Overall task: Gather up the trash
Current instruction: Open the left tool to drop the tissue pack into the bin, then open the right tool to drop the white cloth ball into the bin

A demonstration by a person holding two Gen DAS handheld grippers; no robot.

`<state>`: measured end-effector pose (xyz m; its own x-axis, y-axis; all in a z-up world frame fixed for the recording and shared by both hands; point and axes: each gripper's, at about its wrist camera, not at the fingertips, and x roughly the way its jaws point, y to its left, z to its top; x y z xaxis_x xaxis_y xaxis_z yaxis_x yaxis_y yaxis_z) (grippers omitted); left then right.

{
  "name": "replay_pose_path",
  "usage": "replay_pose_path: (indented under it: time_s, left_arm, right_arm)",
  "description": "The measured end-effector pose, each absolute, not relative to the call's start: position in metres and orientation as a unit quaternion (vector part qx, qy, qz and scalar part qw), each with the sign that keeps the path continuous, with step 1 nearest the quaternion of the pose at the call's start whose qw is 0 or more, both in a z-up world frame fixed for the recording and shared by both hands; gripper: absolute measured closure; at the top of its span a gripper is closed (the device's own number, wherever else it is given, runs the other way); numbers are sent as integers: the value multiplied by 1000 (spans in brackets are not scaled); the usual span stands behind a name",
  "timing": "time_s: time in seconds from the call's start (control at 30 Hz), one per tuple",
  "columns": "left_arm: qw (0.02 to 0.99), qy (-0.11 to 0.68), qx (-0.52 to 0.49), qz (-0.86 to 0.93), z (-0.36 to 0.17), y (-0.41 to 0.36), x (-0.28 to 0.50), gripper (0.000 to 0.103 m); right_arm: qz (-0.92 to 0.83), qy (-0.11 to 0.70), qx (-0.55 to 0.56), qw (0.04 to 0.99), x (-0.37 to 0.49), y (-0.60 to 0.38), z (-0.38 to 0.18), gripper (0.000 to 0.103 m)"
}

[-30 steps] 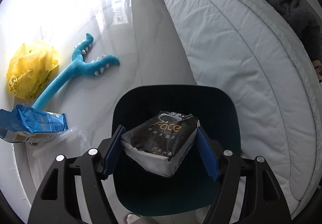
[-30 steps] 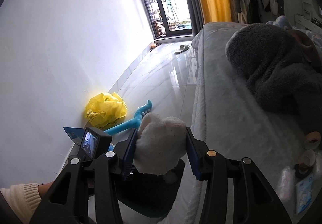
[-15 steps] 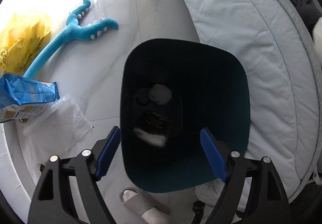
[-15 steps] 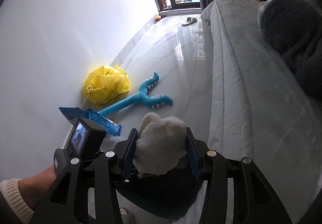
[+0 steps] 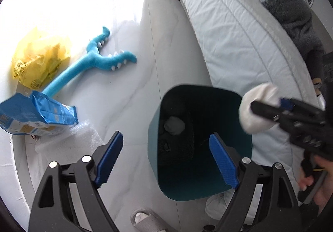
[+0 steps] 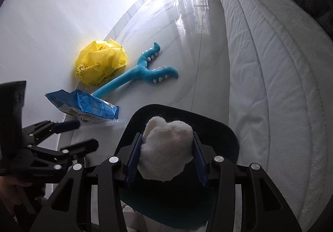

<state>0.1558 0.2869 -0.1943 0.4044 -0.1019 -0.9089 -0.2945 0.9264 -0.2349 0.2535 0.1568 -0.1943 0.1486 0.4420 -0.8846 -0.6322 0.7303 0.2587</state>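
Observation:
A dark teal trash bin (image 5: 208, 180) stands on the floor beside the bed; it also shows in the right wrist view (image 6: 226, 134). Inside lie a grey wad (image 5: 174, 125) and a dark packet (image 5: 177, 146). My left gripper (image 5: 166, 161) is open and empty above the bin's near left rim. My right gripper (image 6: 166, 159) is shut on a white crumpled wad (image 6: 166, 152) and holds it over the bin's opening. The wad also shows in the left wrist view (image 5: 258, 107), at the bin's right rim.
On the white floor to the left lie a yellow plastic bag (image 6: 102, 63), a blue plush toy (image 6: 143, 73), a blue packet (image 6: 83, 107) and bubble wrap (image 5: 68, 140). The bed (image 6: 270, 65) runs along the right. A slippered foot (image 5: 145, 219) is near the bin.
My left gripper opened and the dark packet dropped into the bin; the gripper then drew back to the left. My right gripper carried the white wad down over the bin.

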Motion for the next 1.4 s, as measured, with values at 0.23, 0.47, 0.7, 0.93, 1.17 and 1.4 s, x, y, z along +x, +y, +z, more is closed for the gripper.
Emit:
replay_pose_path:
  time_s: [0.23, 0.47, 0.7, 0.93, 1.17, 1.4]
  left_arm:
    - [858, 482, -161, 72, -156, 291, 149, 18]
    - [878, 444, -164, 73, -134, 292, 146, 22]
    - [883, 424, -183, 81, -131, 289, 130, 25]
    - [904, 393, -149, 71, -117, 277, 121, 26]
    - [920, 361, -136, 63, -91, 267, 122, 26]
    - [925, 356, -119, 59, -78, 257, 128, 26]
  right_arm:
    - [346, 571, -101, 738, 250, 165, -226, 55]
    - [336, 590, -118, 725, 249, 168, -251, 55]
    - [332, 622, -122, 698, 246, 166, -272, 48]
    - [325, 621, -118, 704, 239, 159, -265, 38]
    - [340, 591, -121, 721, 237, 160, -253, 38]
    - [354, 565, -125, 735, 234, 155, -238, 38]
